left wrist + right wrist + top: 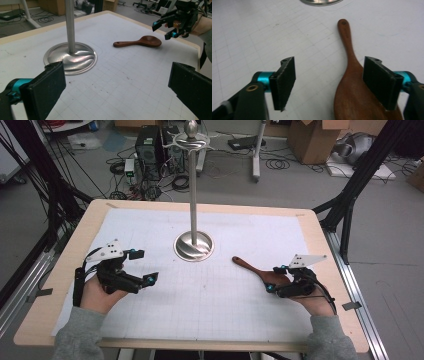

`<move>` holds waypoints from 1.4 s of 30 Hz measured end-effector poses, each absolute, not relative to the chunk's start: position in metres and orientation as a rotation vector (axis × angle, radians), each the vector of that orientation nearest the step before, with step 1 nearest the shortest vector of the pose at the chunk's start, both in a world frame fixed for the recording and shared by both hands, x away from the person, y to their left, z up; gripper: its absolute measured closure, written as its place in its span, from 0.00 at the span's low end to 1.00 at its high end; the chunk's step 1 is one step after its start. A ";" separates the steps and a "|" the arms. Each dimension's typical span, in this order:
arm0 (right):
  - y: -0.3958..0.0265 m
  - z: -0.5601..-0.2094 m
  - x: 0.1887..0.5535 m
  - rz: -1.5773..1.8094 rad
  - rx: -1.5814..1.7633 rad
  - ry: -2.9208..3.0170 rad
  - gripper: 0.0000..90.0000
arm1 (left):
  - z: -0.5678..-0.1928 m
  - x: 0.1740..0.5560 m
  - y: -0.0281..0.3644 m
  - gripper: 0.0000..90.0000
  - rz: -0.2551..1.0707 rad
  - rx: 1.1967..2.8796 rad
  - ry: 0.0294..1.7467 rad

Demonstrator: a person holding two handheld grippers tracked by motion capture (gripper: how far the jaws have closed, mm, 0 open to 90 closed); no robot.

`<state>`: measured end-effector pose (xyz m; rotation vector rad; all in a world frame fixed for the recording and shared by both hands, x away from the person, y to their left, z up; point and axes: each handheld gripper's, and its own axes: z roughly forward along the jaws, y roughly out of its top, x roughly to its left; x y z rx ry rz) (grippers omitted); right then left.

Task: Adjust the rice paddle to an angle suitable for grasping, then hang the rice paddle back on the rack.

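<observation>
wooden spoon (252,268) lies flat on the bench (60,265), right tongs (270,278) open above it, left tongs (144,266) open and idle; looks like hanging it on the stand (193,195) is left.

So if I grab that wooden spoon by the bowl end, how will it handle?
The wooden spoon looks carved from one solid piece, so probably stiff and light. Its polished sheen may slip between pads. Lying flat on the gridded mat, it should slide rather than roll.

wooden table (60,270) carries gridded mat (210,295), wooden spoon (248,265), metal stand (193,245)
</observation>
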<state>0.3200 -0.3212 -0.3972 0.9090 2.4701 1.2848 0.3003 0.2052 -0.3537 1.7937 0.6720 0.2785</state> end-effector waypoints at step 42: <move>-0.315 -0.395 0.349 1.145 0.881 2.543 0.16 | -0.360 0.289 0.214 0.02 0.290 1.807 0.708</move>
